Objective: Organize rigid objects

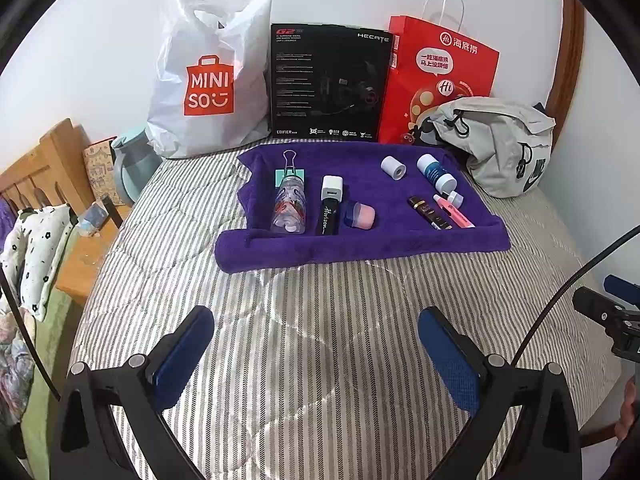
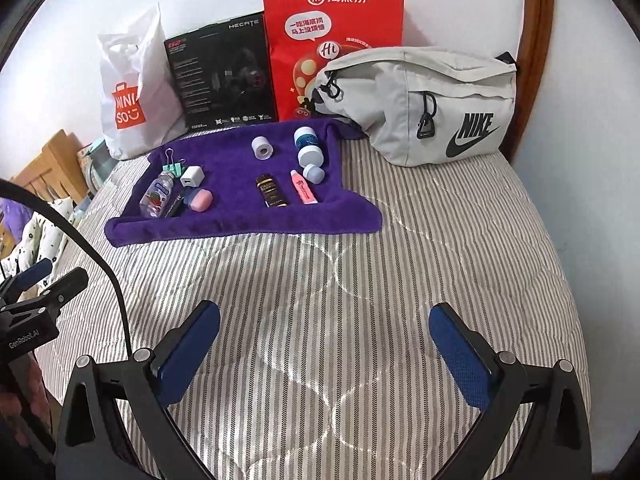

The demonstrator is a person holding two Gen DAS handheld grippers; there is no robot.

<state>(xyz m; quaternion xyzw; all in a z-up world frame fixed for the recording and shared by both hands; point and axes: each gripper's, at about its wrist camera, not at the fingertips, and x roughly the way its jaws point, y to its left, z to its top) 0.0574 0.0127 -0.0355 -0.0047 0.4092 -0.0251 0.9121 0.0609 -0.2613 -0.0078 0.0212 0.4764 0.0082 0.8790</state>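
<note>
Both the left gripper (image 1: 316, 344) and the right gripper (image 2: 324, 342) hover with jaws wide apart and empty over the striped bed (image 2: 320, 272), probably so the small items (image 1: 328, 204) stay in view on the purple towel (image 1: 360, 246).

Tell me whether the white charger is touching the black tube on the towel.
Touching. In the left wrist view the charger sits right against the top end of the black tube, with no purple towel showing between them.
</note>
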